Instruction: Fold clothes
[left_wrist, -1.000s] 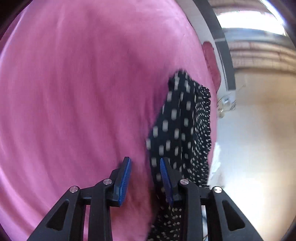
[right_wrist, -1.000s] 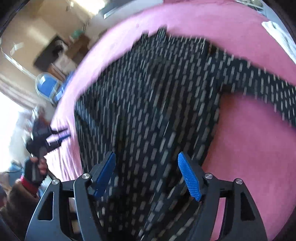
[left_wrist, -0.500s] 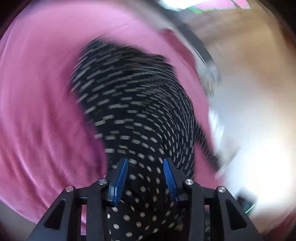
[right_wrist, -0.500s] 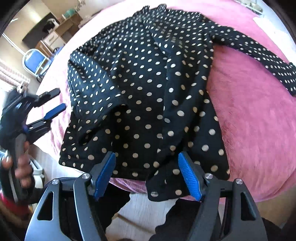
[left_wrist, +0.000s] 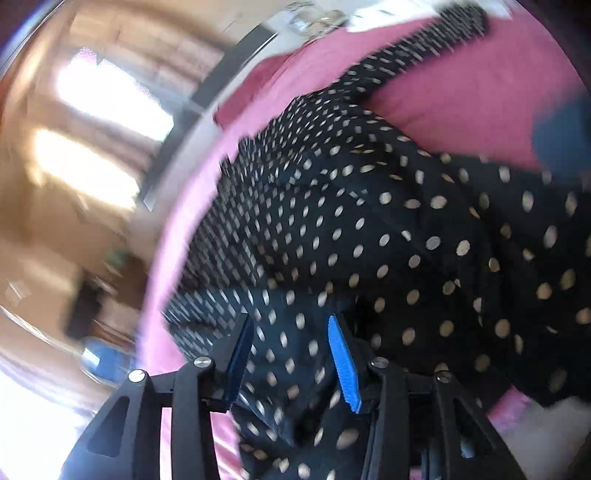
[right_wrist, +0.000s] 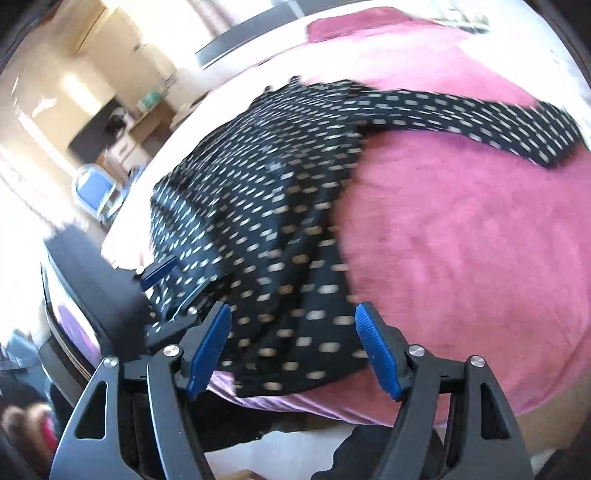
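Spreading a black polka-dot blouse (right_wrist: 280, 206) over the pink blanket (right_wrist: 461, 236), we judge it light, limp and slippery, best pinched at the hem. Our left gripper (left_wrist: 291, 354) is opening above its cloth; the right gripper (right_wrist: 293, 343) hovers wide and empty near the hem.

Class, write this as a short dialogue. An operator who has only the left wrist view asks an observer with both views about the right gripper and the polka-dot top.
Operator: I see the polka-dot top between the fingers of my left gripper, whose jaws are opening. Where is the right gripper?
Observer: The right gripper is over the top's near hem, at the edge of the pink cover.
Operator: Is it gripping?
Observer: No. Its jaws stand wide open and the pads do not press on the cloth.
Operator: Where am I, seen from there?
Observer: At the top's left side edge.
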